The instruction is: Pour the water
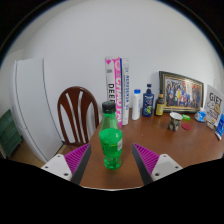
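Spanning the lower scene: a brown wooden table [150, 135], smooth and faintly glossy, bearing everything else. Standing at about ten o'clock from the bottle, tucked against the table's far edge: a wooden chair [76, 112] with a rounded, dark back, seemingly parked out of the way. Rising at twelve o'clock, just beyond the bottle: upright books [117, 88] with pale and pink spines, leaning on the wall for support. Leaning at two o'clock against the wall: a framed picture [181, 91], dark-bordered, propped rather than hung. Clustering between books and frame: a slim white bottle [136, 104] and a dark blue bottle [148, 101], apparently kept at the back to leave working room. Sitting at three o'clock, well apart: a small cup [176, 121], probably the vessel for receiving water, though too small for certainty.

Standing nearest, between the fingers: a green bottle [110, 142], translucent plastic, cylindrical, with a dark screw cap [108, 105] on top, upright on the table. Flanking it: the gripper [111, 160], jaws spread wide, magenta ribbed pads [77, 156] showing gaps either side, not pressing. Likely lining up for a mid-body grasp, where the straight wall offers the firmest hold. Cap appearing on, so probably needing removal before pouring.
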Tool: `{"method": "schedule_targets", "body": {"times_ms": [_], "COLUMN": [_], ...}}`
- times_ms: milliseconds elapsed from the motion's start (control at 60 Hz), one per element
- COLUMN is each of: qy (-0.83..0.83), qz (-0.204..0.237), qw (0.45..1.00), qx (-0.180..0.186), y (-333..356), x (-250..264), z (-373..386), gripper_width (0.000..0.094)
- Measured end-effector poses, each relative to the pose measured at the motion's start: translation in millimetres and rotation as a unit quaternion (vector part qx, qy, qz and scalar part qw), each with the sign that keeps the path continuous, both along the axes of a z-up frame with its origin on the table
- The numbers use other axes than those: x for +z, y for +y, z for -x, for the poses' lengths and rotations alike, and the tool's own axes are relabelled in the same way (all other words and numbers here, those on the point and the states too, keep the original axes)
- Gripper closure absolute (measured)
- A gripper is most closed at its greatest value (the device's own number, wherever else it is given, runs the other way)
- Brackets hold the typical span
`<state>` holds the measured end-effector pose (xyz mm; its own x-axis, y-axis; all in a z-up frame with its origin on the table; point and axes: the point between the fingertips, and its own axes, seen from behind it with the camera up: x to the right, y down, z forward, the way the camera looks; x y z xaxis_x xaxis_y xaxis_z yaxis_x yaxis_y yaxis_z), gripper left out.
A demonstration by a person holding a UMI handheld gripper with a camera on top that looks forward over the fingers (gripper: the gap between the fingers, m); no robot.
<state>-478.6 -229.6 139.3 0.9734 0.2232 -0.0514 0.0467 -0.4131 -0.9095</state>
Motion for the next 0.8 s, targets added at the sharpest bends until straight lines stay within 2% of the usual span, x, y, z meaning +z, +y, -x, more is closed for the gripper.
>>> {"method": "schedule_targets", "body": {"times_ms": [217, 250, 350, 383, 517, 567, 583, 800], "qy": [-0.010, -0.012, -0.017, -0.015, -0.016, -0.011, -0.009, 0.074], "qz": [-0.010, -0.014, -0.025, -0.028, -0.043, -0.047, -0.049, -0.083], "qw": [0.999, 0.999, 0.998, 0.998, 0.998, 0.998, 0.998, 0.994], "qx": [-0.046, -0.048, -0.050, -0.048, -0.031, -0.025, -0.024, -0.023], "y": [57, 62, 74, 74, 76, 76, 76, 104], "x": [-41, -43, -49, -49, -43, -36, -33, 44], "z": [9, 10, 11, 12, 15, 14, 13, -17], "gripper_width": [0.0106, 0.0153, 0.0427, 0.0441, 0.0590, 0.0595, 0.0628, 0.0629]}}
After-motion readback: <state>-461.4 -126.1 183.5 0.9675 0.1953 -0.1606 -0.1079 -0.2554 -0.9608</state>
